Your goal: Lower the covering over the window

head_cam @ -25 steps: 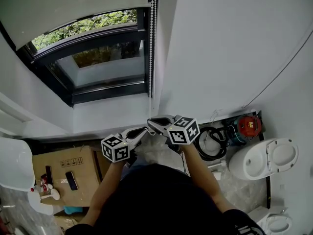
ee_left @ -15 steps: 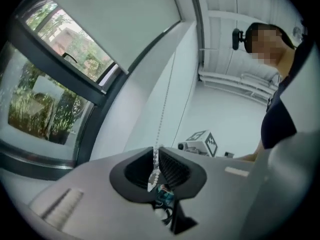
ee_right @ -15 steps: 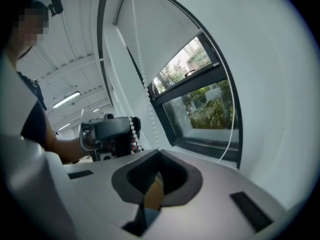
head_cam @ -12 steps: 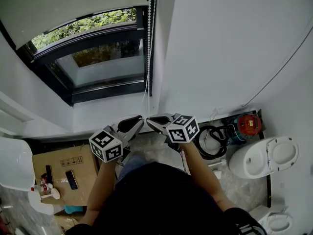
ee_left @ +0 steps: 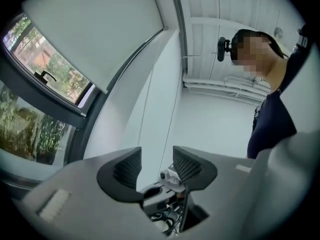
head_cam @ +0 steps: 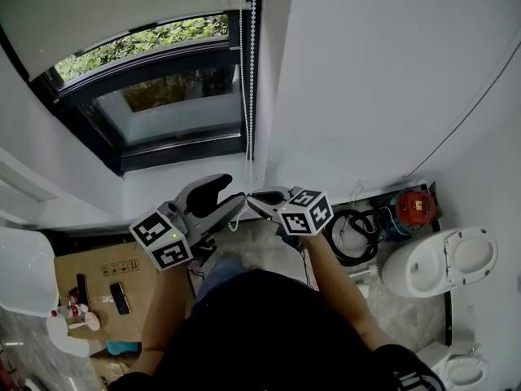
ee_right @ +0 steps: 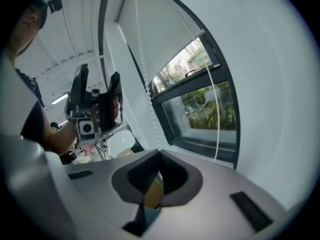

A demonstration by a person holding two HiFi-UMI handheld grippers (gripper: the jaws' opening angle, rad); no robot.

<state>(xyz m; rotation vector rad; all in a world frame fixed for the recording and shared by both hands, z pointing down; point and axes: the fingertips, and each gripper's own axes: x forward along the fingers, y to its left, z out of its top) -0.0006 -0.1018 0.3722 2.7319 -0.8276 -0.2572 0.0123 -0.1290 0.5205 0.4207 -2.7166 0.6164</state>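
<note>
- Left gripper [head_cam: 228, 192]: jaws just sprang wide, nothing between them; it has lifted beside the chain [head_cam: 251, 72].
- Right gripper [head_cam: 251, 195]: pinched shut on chain.
- Blind [head_cam: 114, 10] covers only the top of the window [head_cam: 171, 108]; likely regrab higher, pull again.

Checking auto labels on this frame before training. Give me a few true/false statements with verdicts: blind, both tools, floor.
1. The blind hangs fully down. False: the blind covers only the top of the window; the panes below are bare.
2. The right tool is shut on the bead chain. True.
3. The left tool is clamped shut. False: the left tool has its jaws apart; they have just been opening, with nothing gripped between them.
4. A toilet stands on the floor to the person's right. True.
</note>
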